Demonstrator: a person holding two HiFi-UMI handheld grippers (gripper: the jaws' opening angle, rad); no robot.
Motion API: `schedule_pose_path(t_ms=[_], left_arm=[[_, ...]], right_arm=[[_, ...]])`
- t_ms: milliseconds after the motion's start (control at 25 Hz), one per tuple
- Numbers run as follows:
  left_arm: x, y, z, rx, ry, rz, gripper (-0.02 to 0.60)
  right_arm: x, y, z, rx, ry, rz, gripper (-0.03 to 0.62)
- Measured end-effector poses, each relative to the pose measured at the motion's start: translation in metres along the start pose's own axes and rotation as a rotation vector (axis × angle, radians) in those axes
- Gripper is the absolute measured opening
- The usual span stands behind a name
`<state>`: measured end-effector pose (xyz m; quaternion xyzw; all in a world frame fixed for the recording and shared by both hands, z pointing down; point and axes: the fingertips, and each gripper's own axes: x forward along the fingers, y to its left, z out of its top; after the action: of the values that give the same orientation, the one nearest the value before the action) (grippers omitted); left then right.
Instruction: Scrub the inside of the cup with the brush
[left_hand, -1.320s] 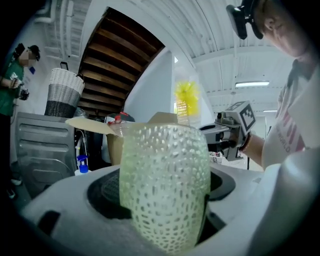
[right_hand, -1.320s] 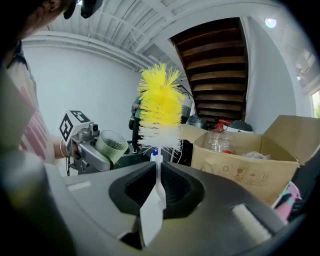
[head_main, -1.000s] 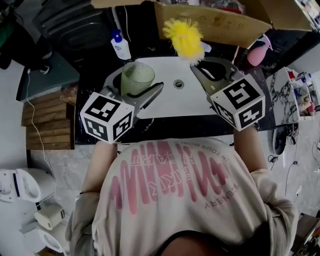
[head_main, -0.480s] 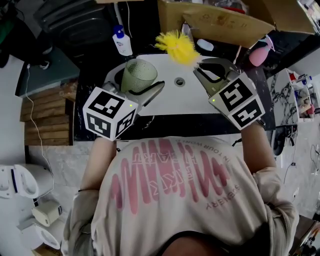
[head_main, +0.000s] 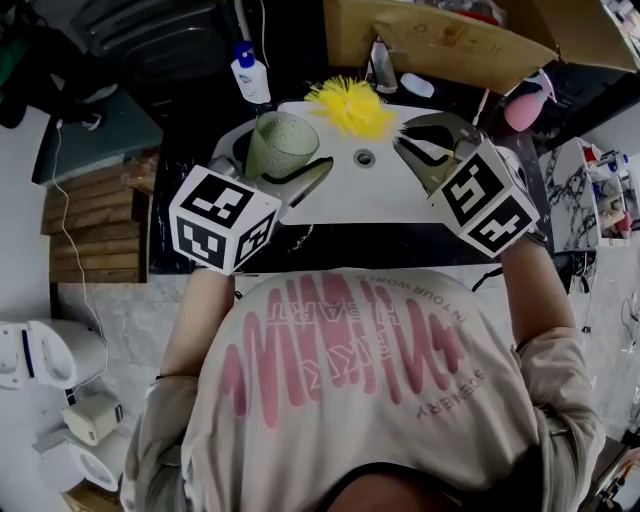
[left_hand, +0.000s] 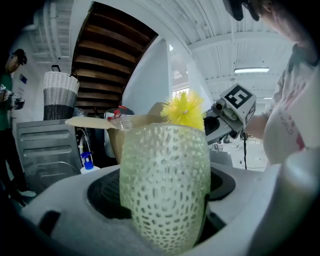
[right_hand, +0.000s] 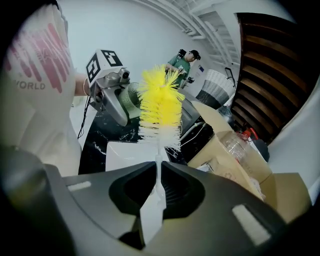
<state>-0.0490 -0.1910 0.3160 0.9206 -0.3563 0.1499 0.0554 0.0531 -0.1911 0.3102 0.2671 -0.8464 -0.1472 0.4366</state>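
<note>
Left gripper view: the left gripper (left_hand: 165, 215) is clenched round a pale green, dimpled translucent cup (left_hand: 164, 180). The right gripper (right_hand: 156, 170) pinches the thin white stem of a yellow-bristled bottle brush (right_hand: 160, 110). Its head sits just beside the cup's rim, above the white sink (head_main: 335, 200). Insertion seems next: tip the bristles into the mouth.

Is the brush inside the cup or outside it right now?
Outside. In the head view the yellow brush sits beside the cup, whose open mouth is empty.
</note>
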Motion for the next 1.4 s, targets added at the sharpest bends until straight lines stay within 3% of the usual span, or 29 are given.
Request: schedule_pose_path(t_ms=[400,640,1040,1400], left_arm=[[0.005,-0.001,-0.017,0.075,0.100,-0.006,0.393],[0.007,0.000,-0.022,0.173,0.176,-0.010,0.393],[0.011,0.014,-0.025,0.457,0.293,0.091,0.390],[0.022,0.019,-0.029,0.706,0.411,0.145,0.388]], right_arm=[[0.009,0.006,-0.007,-0.187,0.120,0.079,0.041],[0.012,0.006,-0.005,-0.300,0.178,0.110,0.041],[0.018,0.002,-0.007,-0.407,0.269,0.125,0.041],[0.024,0.008,-0.017,-0.400,0.357,0.166,0.041]])
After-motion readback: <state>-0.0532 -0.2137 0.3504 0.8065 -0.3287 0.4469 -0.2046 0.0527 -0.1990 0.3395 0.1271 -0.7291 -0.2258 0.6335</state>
